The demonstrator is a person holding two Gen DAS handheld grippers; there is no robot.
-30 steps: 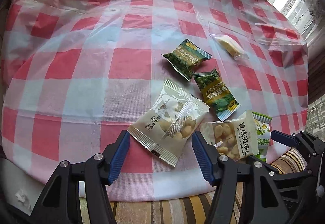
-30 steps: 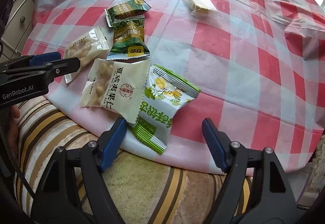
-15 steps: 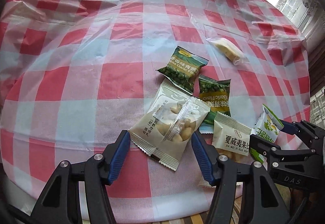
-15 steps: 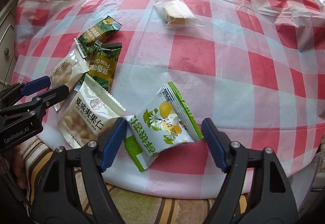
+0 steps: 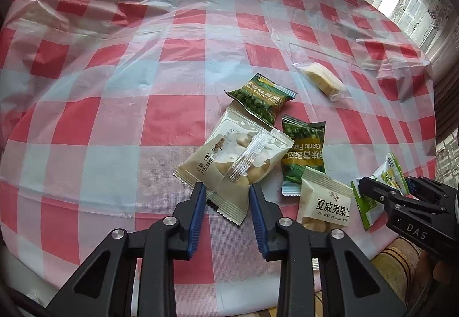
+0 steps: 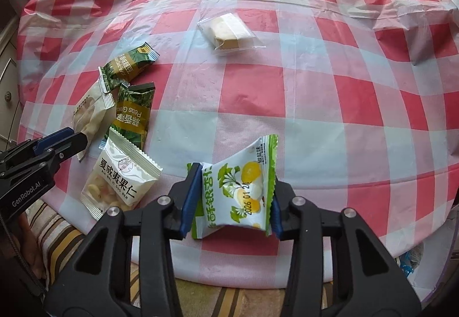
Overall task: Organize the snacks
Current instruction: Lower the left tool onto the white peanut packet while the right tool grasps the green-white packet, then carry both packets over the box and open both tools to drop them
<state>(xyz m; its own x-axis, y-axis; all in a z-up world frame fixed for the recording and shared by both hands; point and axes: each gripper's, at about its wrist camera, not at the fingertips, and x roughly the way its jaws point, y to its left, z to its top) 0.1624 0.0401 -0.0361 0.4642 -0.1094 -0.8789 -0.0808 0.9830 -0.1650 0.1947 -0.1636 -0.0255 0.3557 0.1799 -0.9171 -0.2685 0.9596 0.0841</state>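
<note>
Crinkled white-and-green foil is bowing between the blue pads of the right gripper (image 6: 233,199): the ginkgo snack packet (image 6: 239,190) is sitting pinched at both side edges, its upper end fanning out ahead of the fingertips over the checked tablecloth (image 6: 330,104); in the left wrist view that same packet (image 5: 378,187) is showing off to the right, caught in the right gripper (image 5: 384,190). The left gripper (image 5: 227,196) is closing on the near corner of the pale clear-windowed nut packet (image 5: 235,162), both blue pads touching its edges, the rest of the packet lying flat ahead of the fingertips; from the right wrist view this packet (image 6: 90,113) is lying far to the left, with the left gripper (image 6: 73,141) at its near end. Just right of the left gripper, the white macadamia packet (image 5: 324,202) is lying beside the table edge, its top corner overlapping the lower green pea packet (image 5: 304,153); ahead and slightly right of the fingertips, the upper green pea packet (image 5: 261,97) is resting on the top of the nut packet. Farther ahead and to the right, well apart from the cluster, a clear-wrapped yellow cake (image 5: 322,81) is lying alone. A striped cushion (image 6: 66,233) is showing below the table edge, left of the right gripper.
</note>
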